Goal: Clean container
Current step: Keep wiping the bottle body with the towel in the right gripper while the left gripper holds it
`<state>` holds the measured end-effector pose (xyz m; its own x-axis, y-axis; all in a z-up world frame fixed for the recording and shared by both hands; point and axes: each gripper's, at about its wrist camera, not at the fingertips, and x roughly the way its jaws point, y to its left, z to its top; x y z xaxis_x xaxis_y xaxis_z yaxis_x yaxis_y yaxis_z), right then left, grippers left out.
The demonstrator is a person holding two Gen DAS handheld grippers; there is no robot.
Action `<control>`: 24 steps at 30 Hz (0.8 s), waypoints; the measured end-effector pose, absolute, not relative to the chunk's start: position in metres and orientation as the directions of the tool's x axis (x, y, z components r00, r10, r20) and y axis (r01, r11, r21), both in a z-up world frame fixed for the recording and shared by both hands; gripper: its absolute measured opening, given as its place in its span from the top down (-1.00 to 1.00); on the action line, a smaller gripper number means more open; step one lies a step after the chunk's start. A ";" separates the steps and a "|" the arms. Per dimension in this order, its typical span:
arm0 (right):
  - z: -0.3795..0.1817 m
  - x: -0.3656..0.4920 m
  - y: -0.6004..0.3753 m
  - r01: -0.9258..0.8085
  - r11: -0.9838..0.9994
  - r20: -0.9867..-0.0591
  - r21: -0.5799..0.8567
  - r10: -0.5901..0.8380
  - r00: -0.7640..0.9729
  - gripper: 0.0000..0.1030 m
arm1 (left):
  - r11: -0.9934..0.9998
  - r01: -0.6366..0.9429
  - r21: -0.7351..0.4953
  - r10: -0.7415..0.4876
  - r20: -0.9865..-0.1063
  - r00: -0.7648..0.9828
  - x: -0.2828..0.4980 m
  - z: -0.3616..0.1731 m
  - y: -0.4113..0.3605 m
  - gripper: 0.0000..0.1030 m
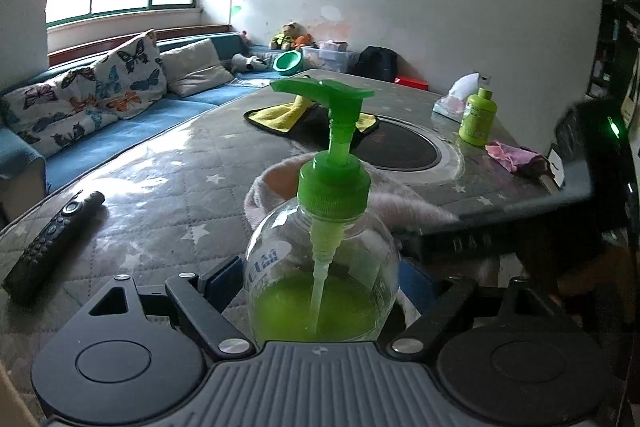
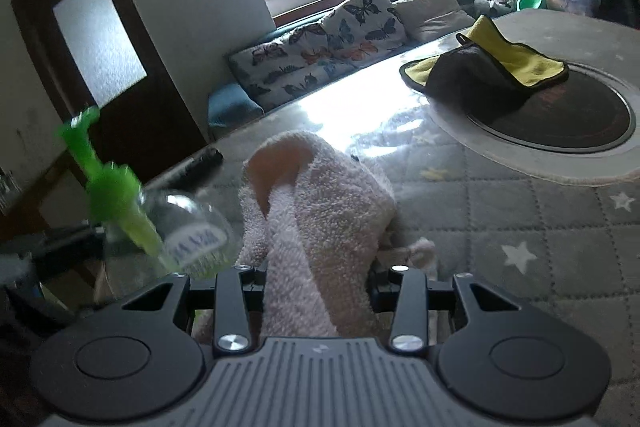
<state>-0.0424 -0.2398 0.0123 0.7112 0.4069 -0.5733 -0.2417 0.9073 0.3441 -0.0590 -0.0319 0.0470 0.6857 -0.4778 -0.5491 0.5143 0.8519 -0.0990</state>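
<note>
Grey quilted worktop [image 2: 520,227] is carrying the job: nearest, the left tool [image 1: 320,291] is clamping the pump bottle [image 1: 320,267], the right tool [image 2: 316,279] is pinching a pale towel [image 2: 320,211] beside it. Wiping seems underway; next, press towel to glass. Farther off, a yellow cloth [image 2: 516,61] is lying.

table [image 1: 168,195]: grey quilted star cover | centre: black round hob [image 1: 400,147], yellow-grey cloth [image 1: 288,113] overlapping | left edge: remote [image 1: 52,247] | far right corner: green bottle [image 1: 477,117], tissue pack [image 1: 454,103], pink rag [image 1: 510,153]
</note>
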 end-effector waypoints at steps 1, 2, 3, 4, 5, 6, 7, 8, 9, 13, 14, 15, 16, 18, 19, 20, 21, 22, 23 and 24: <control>0.012 -0.045 -0.240 -0.243 0.909 -0.575 0.339 0.405 0.711 0.22 | 0.856 0.507 -0.102 -0.473 -0.550 0.688 -0.058 0.047 -0.033 -0.70; 0.012 -0.047 -0.240 -0.245 0.910 -0.576 0.335 0.403 0.711 0.22 | 0.860 0.500 -0.103 -0.468 -0.551 0.691 -0.058 0.048 -0.034 -0.70; 0.013 -0.049 -0.240 -0.246 0.911 -0.577 0.330 0.401 0.711 0.22 | 0.864 0.492 -0.104 -0.462 -0.552 0.694 -0.058 0.048 -0.035 -0.70; 0.013 -0.051 -0.241 -0.248 0.912 -0.578 0.327 0.401 0.711 0.22 | 0.867 0.487 -0.105 -0.458 -0.552 0.697 -0.058 0.048 -0.035 -0.70; 0.013 -0.054 -0.241 -0.249 0.913 -0.578 0.324 0.400 0.711 0.22 | 0.870 0.481 -0.105 -0.453 -0.554 0.698 -0.058 0.048 -0.036 -0.70; 0.013 -0.056 -0.241 -0.250 0.913 -0.578 0.322 0.399 0.712 0.22 | 0.872 0.477 -0.106 -0.450 -0.556 0.699 -0.057 0.048 -0.036 -0.70; 0.013 -0.058 -0.241 -0.250 0.913 -0.578 0.322 0.399 0.712 0.22 | 0.873 0.475 -0.106 -0.448 -0.558 0.699 -0.056 0.047 -0.037 -0.70; 0.014 -0.060 -0.241 -0.250 0.913 -0.576 0.323 0.400 0.713 0.22 | 0.873 0.476 -0.105 -0.448 -0.559 0.698 -0.055 0.047 -0.037 -0.69; 0.015 -0.062 -0.242 -0.249 0.912 -0.574 0.327 0.401 0.714 0.22 | 0.873 0.477 -0.101 -0.447 -0.561 0.697 -0.055 0.047 -0.037 -0.69; 0.020 -0.066 -0.248 -0.242 0.905 -0.557 0.349 0.409 0.723 0.23 | 0.865 0.493 -0.088 -0.453 -0.559 0.694 -0.053 0.047 -0.038 -0.69; 0.023 -0.067 -0.251 -0.241 0.901 -0.547 0.361 0.414 0.728 0.23 | 0.862 0.500 -0.084 -0.456 -0.558 0.693 -0.053 0.046 -0.037 -0.69; 0.026 -0.067 -0.254 -0.239 0.897 -0.537 0.373 0.419 0.733 0.23 | 0.858 0.507 -0.082 -0.461 -0.557 0.691 -0.053 0.046 -0.037 -0.69; 0.030 -0.066 -0.257 -0.237 0.892 -0.525 0.385 0.423 0.739 0.23 | 0.854 0.514 -0.081 -0.466 -0.556 0.688 -0.053 0.046 -0.036 -0.69; 0.040 -0.063 -0.262 -0.233 0.880 -0.492 0.414 0.432 0.756 0.23 | 0.846 0.528 -0.077 -0.477 -0.553 0.683 -0.054 0.046 -0.035 -0.69; 0.045 -0.061 -0.264 -0.239 0.871 -0.472 0.430 0.442 0.763 0.23 | 0.842 0.534 -0.079 -0.483 -0.552 0.680 -0.053 0.045 -0.034 -0.69; 0.051 -0.059 -0.266 -0.248 0.858 -0.449 0.450 0.457 0.767 0.23 | 0.839 0.538 -0.079 -0.486 -0.552 0.677 -0.053 0.045 -0.034 -0.69; 0.056 -0.056 -0.267 -0.258 0.844 -0.429 0.469 0.473 0.769 0.23 | 0.837 0.541 -0.076 -0.488 -0.552 0.676 -0.053 0.045 -0.034 -0.69; 0.060 -0.053 -0.267 -0.268 0.834 -0.414 0.483 0.487 0.769 0.23 | 0.835 0.545 -0.073 -0.489 -0.552 0.676 -0.054 0.045 -0.034 -0.69; 0.063 -0.049 -0.266 -0.278 0.825 -0.403 0.492 0.499 0.767 0.23 | 0.834 0.548 -0.071 -0.490 -0.551 0.675 -0.054 0.045 -0.035 -0.69; 0.065 -0.045 -0.263 -0.288 0.819 -0.399 0.496 0.509 0.763 0.23 | 0.833 0.549 -0.070 -0.492 -0.550 0.675 -0.054 0.045 -0.035 -0.69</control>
<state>-0.0452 -0.2632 0.0651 0.7625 0.5093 -0.3990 -0.2879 0.8194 0.4956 -0.0539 -0.0350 0.0450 0.6749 -0.4916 -0.5503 0.5491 0.8328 -0.0704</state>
